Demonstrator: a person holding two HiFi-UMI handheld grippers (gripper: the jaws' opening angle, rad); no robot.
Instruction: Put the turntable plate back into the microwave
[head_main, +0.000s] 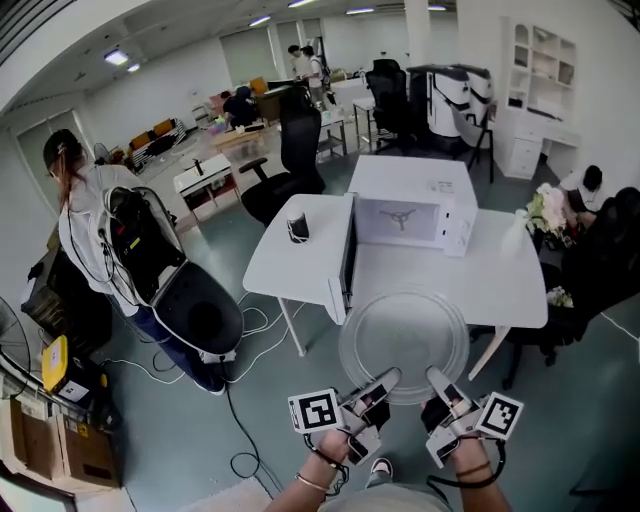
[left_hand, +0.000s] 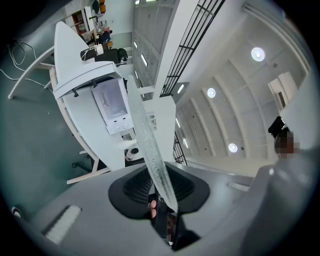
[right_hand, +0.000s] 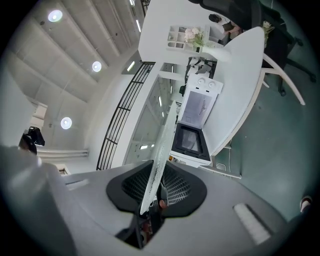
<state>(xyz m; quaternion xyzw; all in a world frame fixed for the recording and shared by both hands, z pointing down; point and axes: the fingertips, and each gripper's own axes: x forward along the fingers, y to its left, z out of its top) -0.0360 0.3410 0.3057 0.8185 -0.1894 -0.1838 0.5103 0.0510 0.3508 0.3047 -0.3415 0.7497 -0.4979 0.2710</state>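
From the head view, I see the glass turntable plate (head_main: 403, 340) held level in the air in front of the white table (head_main: 510, 285), not yet over the table. My left gripper (head_main: 388, 378) and right gripper (head_main: 436, 378) both grip its near rim, side by side. The white microwave (head_main: 405, 222) sits on the table with its door (head_main: 347, 258) swung open to the left, and its chamber faces me with no plate in it. A dark cup (head_main: 298, 228) stands on the table left of the door. A person with a backpack (head_main: 95, 225) stands well off to the left, on the floor.

In the left gripper view, the picture is rolled on its side. The plate (left_hand: 149, 145) shows edge-on as a thin glass strip running out from between the jaws. The jaws are clamped on its rim. Beyond it I see the microwave (left_hand: 112, 107) on the table.

In the right gripper view, also rolled, the plate (right_hand: 161, 155) again shows edge-on. These jaws are likewise closed on its rim. Ahead, the microwave (right_hand: 200, 107) stands with its dark-windowed door (right_hand: 189, 140) open, well apart from the plate.
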